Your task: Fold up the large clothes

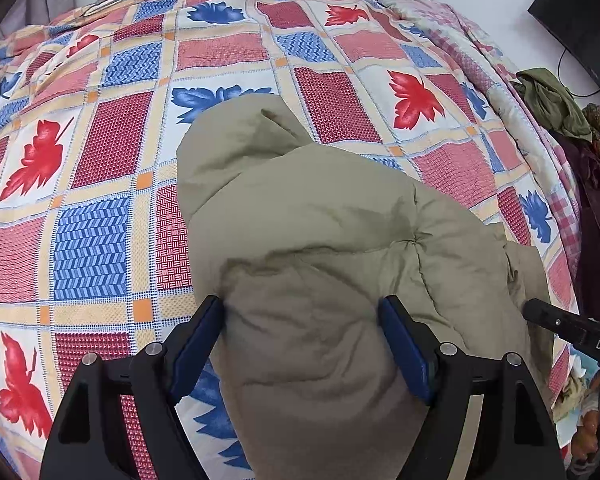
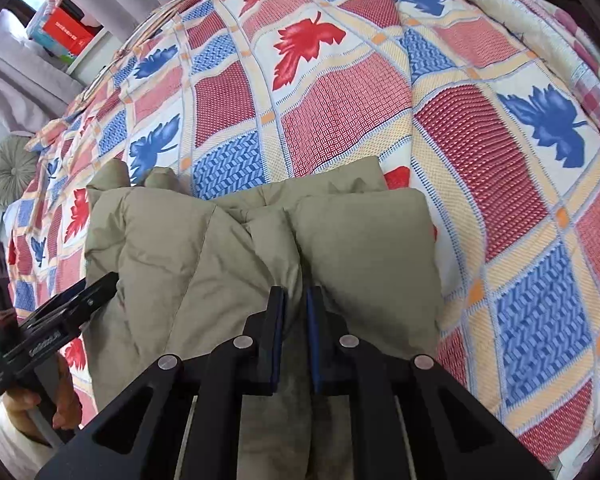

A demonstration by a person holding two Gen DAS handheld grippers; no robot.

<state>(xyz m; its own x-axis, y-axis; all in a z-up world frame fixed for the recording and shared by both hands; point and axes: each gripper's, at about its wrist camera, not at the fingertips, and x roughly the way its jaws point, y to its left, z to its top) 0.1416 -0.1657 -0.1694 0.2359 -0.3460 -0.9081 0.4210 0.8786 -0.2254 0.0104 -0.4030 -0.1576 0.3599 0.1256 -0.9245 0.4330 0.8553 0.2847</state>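
Claws, two: right claw (image 2: 296, 300) clenched on a pinched ridge of puffy khaki quilted jacket (image 2: 260, 248), likely to carry that edge over; left claw (image 1: 302, 320) spread wide, straddling a bulge without visibly pinching. Jacket lies bunched on the leaf-patterned patchwork bedspread (image 1: 100, 160), near its front edge, giving flat support for folding.

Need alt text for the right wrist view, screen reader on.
The right gripper pinches a fold of a puffy olive jacket lying on a bedspread patterned with red and blue leaves. At lower left, a hand holds the left gripper beside the jacket.
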